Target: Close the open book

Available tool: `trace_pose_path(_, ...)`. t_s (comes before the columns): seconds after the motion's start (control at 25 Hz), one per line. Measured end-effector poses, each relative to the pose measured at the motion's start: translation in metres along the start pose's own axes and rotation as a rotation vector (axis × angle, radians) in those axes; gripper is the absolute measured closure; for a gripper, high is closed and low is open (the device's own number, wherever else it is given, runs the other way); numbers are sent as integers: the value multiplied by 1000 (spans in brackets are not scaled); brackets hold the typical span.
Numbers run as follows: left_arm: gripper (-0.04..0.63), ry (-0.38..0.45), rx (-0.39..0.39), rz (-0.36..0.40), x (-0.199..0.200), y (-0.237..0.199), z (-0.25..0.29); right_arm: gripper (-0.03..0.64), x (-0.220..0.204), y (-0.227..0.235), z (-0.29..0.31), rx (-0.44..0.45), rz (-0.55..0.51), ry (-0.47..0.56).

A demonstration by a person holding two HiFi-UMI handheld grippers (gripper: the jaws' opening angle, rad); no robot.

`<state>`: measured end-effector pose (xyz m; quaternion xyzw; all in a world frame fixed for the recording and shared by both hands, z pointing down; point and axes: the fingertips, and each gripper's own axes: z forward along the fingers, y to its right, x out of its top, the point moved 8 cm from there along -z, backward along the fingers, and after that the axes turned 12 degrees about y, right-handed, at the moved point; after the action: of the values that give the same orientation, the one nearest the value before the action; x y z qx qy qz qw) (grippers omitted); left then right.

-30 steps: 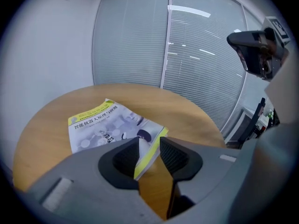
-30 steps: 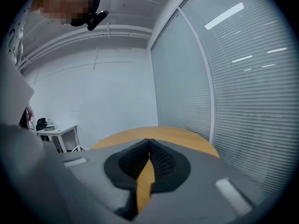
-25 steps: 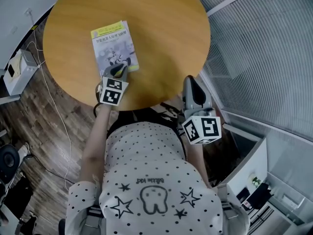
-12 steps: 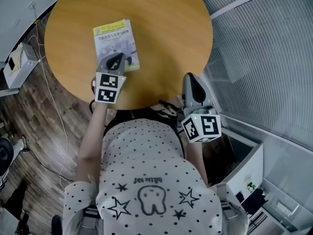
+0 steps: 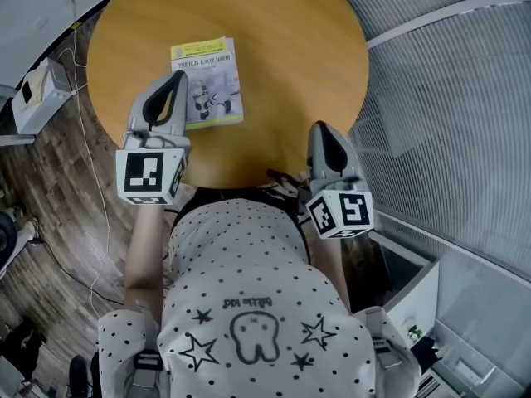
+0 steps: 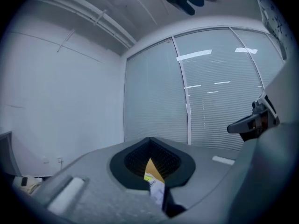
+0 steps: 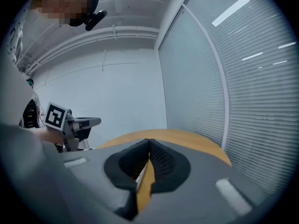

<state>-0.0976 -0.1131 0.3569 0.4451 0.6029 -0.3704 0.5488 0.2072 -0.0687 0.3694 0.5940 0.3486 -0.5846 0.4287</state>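
Left tool [image 5: 176, 80]: jaws shut on nothing, raised over the book's left edge and apparently clear of it. Its pads [image 6: 131, 162] are dark and ribbed in a smooth grey shell. Book [image 5: 207, 81]: lies closed, cover up, on the left half of the worktop [image 5: 282, 48], spine side towards the left tool. It is a thin rectangular paperback with a glossy printed cover and a yellow-green band along the far edge. Worktop: round, smooth, orange-brown wood grain. Right tool [image 5: 322, 131]: jaws together, empty, well right of the book at the worktop's near rim. Judgement: closing looks done and the step in hand is withdrawal. Draw the left tool up and away without brushing the cover. If the cover springs, press lightly near its free edge with shut jaws, since the gloss may let it slide.
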Motion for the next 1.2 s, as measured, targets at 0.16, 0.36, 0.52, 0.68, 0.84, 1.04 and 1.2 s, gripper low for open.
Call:
trace_pose_path(0.16,586,63,77,-3,28,-12,-29,612,2,-2,3,23,1,4)
trace_pose_path(0.36,586,81,156,-12,46,-22,-64,612,8,-6,4,41,0,13)
trace_pose_path(0.52,586,95,201,-20,55,-22,-82,614,10,-7,4,48,-3,16)
trace_pose_path(0.68,587,80,211,-35,53,-14,-95,612,11,-9,2,50,-1,17)
trace_pose_path(0.84,586,44,214,-50,44,-7,-109,612,8,-10,-1,49,3,17)
trace_pose_path(1.04,586,-7,210,-72,32,-2,-118,613,5,-8,-5,44,-2,12)
trace_pose_path(1.2,586,-22,208,-91,26,2,-120,612,5,-8,-7,40,-3,13)
